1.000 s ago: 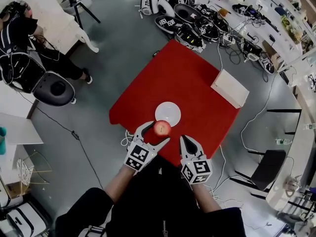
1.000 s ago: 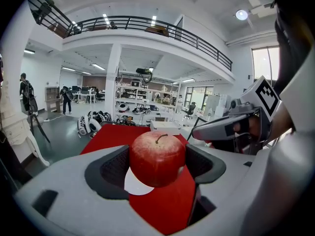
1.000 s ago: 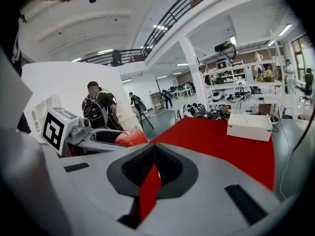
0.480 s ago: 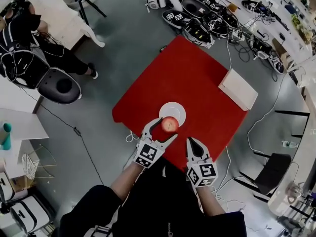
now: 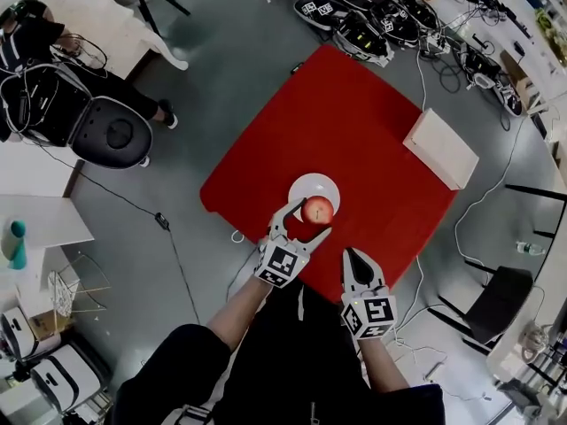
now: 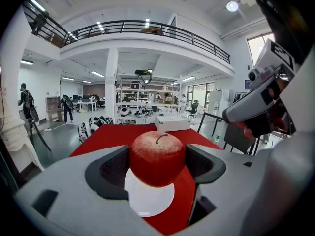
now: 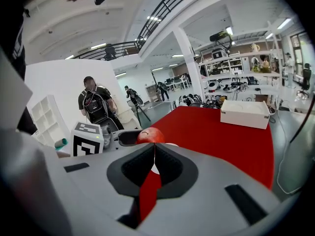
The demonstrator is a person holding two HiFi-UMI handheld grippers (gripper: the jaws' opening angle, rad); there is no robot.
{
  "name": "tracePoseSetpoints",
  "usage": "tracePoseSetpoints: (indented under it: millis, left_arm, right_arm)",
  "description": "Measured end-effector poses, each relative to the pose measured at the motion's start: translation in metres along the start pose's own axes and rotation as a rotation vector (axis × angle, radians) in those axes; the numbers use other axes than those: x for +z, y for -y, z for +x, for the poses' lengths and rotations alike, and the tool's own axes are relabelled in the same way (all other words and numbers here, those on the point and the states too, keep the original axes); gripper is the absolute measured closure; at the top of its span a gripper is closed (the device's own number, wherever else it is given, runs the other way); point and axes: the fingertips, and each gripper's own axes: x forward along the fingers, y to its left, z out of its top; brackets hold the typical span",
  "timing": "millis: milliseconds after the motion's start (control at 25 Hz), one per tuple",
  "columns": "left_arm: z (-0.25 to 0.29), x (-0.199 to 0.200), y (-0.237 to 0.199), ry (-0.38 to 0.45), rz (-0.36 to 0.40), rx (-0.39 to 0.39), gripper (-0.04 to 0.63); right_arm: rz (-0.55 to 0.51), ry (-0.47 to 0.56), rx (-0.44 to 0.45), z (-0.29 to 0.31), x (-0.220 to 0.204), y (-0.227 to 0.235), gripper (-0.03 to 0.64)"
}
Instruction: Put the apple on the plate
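A red apple [image 5: 317,209] [image 6: 156,158] is held between the jaws of my left gripper [image 5: 306,219] [image 6: 156,166], which is shut on it. It hangs just above the near edge of a small white plate [image 5: 308,187] [image 6: 147,199] on the red table [image 5: 354,140]. My right gripper [image 5: 359,266] [image 7: 152,154] is shut on nothing, lower right of the apple at the table's near corner. In the right gripper view the apple [image 7: 150,135] shows beyond the closed jaw tips.
A white box [image 5: 440,148] [image 7: 245,113] lies on the table's right side. Gear and cables [image 5: 381,11] crowd the floor beyond the far corner. A person [image 5: 40,69] sits at a white desk at the left. A black chair [image 5: 496,295] stands at the right.
My left gripper has carried the apple forward, from short of the plate to just over its near edge. The right gripper has stayed shut and trailed along a little.
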Motion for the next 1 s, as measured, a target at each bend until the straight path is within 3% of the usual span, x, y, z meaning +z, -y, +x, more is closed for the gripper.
tracePoseSetpoints:
  millis: [240, 600, 1000]
  left_arm:
    - [0.023, -0.027, -0.003, -0.064, 0.006, -0.007, 0.233]
    - [0.052, -0.072, -0.022, -0.126, -0.049, 0.007, 0.233]
    - [0.062, -0.099, -0.034, -0.143, -0.031, 0.033, 0.233]
  right_arm:
    - [0.021, -0.026, -0.01, 0.009, -0.007, 0.013, 0.606]
    - [0.016, -0.07, 0.017, 0.025, -0.018, 0.007, 0.606]
    - [0.007, -0.079, 0.011, 0.034, -0.014, 0.012, 0.606]
